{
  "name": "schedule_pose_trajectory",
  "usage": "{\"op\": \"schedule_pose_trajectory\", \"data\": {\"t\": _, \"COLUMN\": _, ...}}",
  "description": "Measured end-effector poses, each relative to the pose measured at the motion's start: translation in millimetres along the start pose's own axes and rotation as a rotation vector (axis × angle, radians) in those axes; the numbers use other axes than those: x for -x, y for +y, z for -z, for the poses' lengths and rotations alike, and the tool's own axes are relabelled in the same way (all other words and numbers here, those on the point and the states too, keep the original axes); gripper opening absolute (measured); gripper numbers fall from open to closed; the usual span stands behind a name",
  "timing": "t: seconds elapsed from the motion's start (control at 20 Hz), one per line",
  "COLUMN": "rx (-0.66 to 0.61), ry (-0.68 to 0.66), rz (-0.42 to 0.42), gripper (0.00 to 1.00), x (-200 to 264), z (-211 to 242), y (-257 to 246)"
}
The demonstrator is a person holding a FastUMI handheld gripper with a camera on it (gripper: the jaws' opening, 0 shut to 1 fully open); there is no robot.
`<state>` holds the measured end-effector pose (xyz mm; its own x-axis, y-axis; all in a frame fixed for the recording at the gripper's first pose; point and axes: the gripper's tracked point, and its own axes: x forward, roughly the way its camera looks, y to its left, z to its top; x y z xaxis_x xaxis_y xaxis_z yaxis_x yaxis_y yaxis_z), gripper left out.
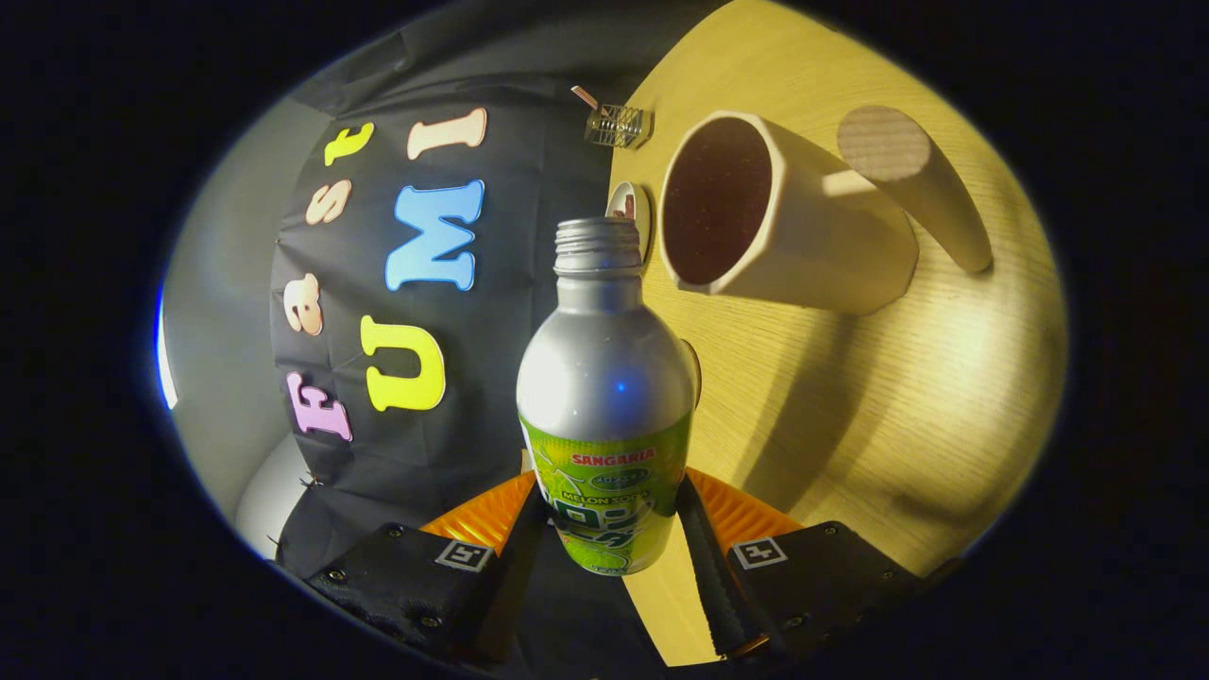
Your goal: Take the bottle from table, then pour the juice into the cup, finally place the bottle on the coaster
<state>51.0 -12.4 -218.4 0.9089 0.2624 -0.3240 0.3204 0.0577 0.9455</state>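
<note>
My gripper (609,543) is shut on a silver bottle (604,378) with a green label, one finger on each side of its lower body. The bottle's threaded mouth (597,244) has no cap. The view is rolled, so the wooden table (945,397) stands steeply beside the bottle. A cream cup (812,246) with a dark inside and a thick wooden handle (907,179) stands on the table, just beyond the bottle's mouth and to its side. The mouth is close to the cup's rim but apart from it. No liquid is visible leaving the bottle.
A small round white disc (631,210) lies on the table right behind the bottle's neck, next to the cup. Farther back at the table's edge sits a small clear ribbed object (619,125). Part of another round edge (694,370) peeks out behind the bottle's shoulder.
</note>
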Motion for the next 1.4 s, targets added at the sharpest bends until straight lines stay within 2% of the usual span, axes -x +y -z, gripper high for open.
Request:
{"op": "schedule_pose_trajectory", "data": {"t": 0.65, "rx": -0.215, "ry": -0.001, "rz": -0.016, "gripper": 0.77, "x": -3, "z": 3, "y": 12}}
{"op": "schedule_pose_trajectory", "data": {"t": 1.4, "rx": -0.359, "ry": -0.012, "rz": -0.033, "gripper": 0.77, "x": -8, "z": -5, "y": 23}}
